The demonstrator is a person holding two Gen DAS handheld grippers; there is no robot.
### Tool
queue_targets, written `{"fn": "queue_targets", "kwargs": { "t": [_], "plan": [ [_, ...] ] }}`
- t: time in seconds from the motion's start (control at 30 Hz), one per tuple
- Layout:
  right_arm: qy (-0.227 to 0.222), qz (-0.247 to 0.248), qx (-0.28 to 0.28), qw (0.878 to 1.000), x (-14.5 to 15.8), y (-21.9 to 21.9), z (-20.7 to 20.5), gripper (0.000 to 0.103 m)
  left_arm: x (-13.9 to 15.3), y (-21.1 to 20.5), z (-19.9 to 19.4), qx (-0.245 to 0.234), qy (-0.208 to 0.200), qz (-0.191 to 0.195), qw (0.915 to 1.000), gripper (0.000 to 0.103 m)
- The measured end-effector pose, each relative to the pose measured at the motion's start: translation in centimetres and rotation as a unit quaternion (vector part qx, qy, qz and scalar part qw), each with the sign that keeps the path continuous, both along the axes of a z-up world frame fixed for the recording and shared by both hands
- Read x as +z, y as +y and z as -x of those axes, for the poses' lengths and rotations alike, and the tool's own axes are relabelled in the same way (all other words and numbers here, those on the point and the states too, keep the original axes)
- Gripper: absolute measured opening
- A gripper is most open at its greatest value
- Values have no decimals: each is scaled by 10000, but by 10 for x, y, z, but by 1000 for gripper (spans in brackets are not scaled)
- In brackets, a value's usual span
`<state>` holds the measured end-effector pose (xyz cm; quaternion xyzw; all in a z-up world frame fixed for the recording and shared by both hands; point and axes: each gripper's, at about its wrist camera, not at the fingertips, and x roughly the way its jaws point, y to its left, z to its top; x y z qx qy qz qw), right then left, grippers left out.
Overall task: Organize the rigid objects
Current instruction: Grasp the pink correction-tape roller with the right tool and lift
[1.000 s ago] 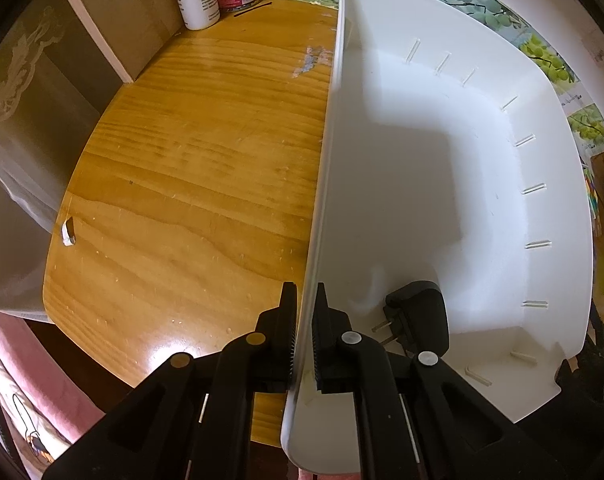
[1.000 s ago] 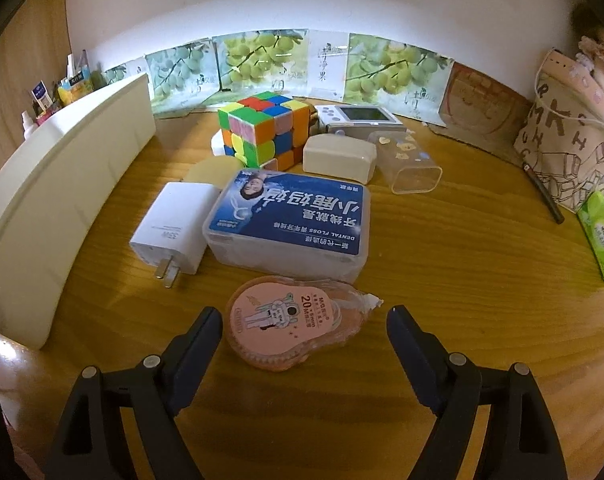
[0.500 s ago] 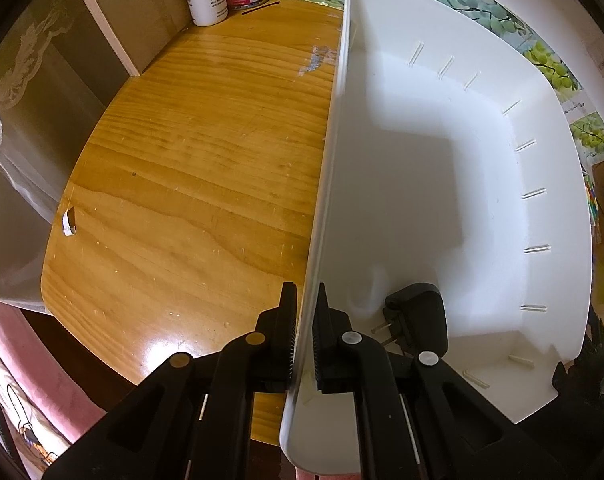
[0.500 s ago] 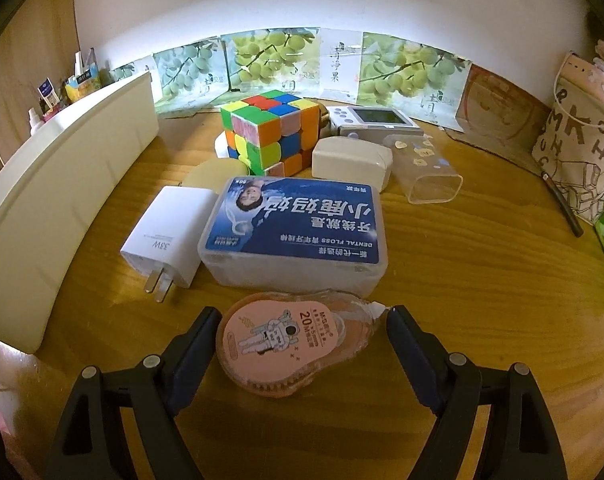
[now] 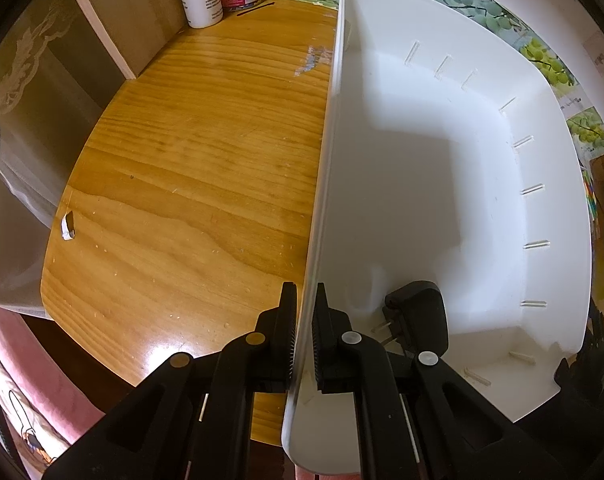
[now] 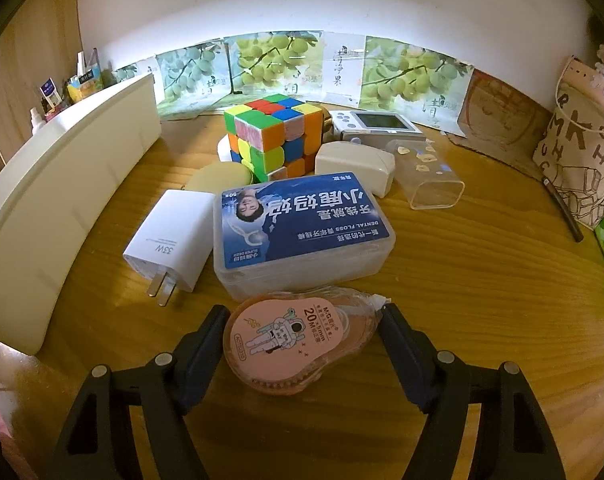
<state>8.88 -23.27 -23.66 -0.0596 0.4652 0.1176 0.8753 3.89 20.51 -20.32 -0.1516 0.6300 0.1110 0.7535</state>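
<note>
Grippers work at a wooden table [image 6: 461,288]: the left gripper [image 5: 303,336] pinches the near wall of a white bin [image 5: 441,184], which holds a black charger [image 5: 419,320]. The right gripper [image 6: 302,344] straddles a pink correction tape [image 6: 294,344] lying just before a dental floss box [image 6: 302,228], its jaws closing but not yet pressing it.

Right gripper [image 6: 302,340], jaws closing around the pink correction tape [image 6: 292,346] on the tabletop [image 6: 481,280]; dental floss box [image 6: 302,228] just behind the tape, white charger [image 6: 170,240] left of the box.
</note>
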Motion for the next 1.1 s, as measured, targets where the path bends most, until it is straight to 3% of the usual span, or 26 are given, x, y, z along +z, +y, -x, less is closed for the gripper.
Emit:
{"fn": "queue_targets", "kwargs": {
  "t": [0.6,1.1],
  "plan": [
    [-118,-47,-287,9995,16,14,25,76,-5,-3,5,-430,76,134,9990,5],
    [-797,-594,292,9946,87,78,47,76,-3,-2,15,-850,101,247,9960,3]
  ]
}}
